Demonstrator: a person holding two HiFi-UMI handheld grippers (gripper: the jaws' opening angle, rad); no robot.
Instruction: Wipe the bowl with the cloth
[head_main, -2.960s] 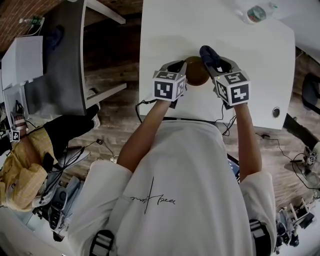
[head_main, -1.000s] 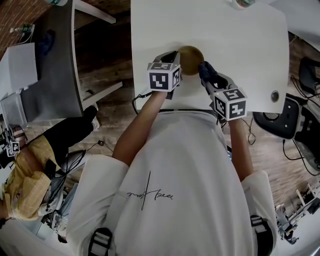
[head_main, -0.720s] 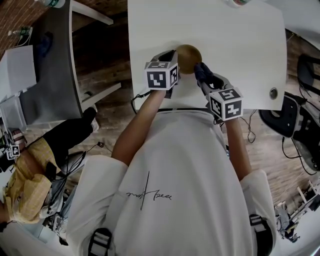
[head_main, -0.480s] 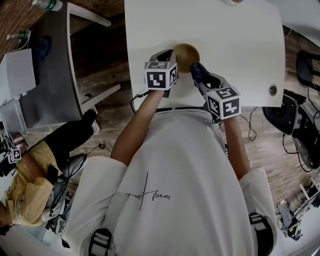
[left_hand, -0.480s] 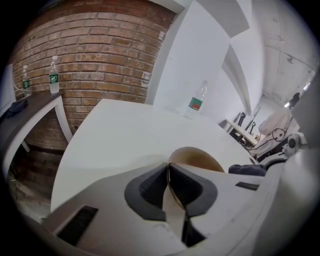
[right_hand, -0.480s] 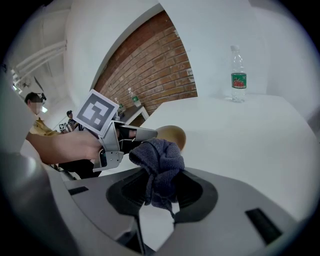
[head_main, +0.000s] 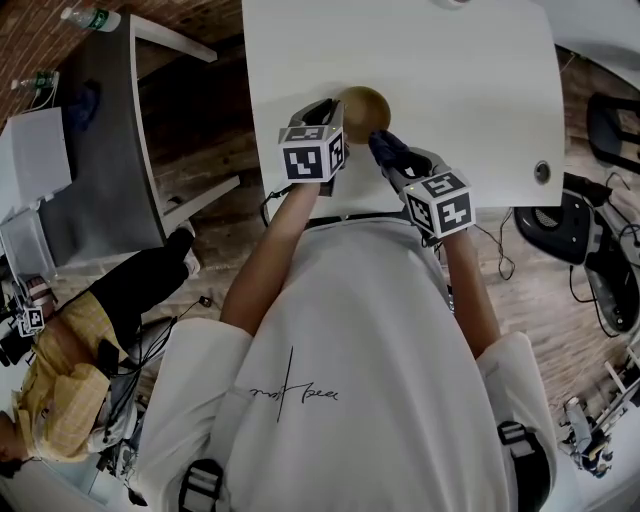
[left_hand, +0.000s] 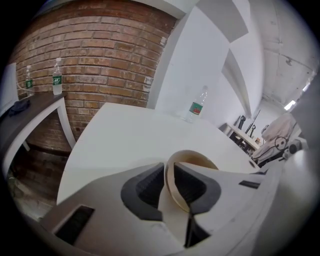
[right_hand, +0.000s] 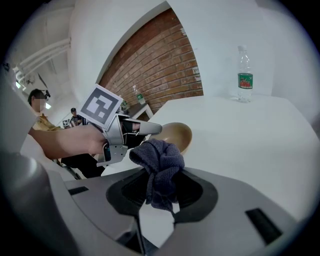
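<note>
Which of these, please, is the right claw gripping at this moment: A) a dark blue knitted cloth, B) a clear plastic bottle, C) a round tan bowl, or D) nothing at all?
A: in the right gripper view the right claw is closed on the dark blue knitted cloth, which bunches up above its pads.

Script on the shirt (head_main: 295, 395) and bottle labels (right_hand: 245, 80) too small to read
</note>
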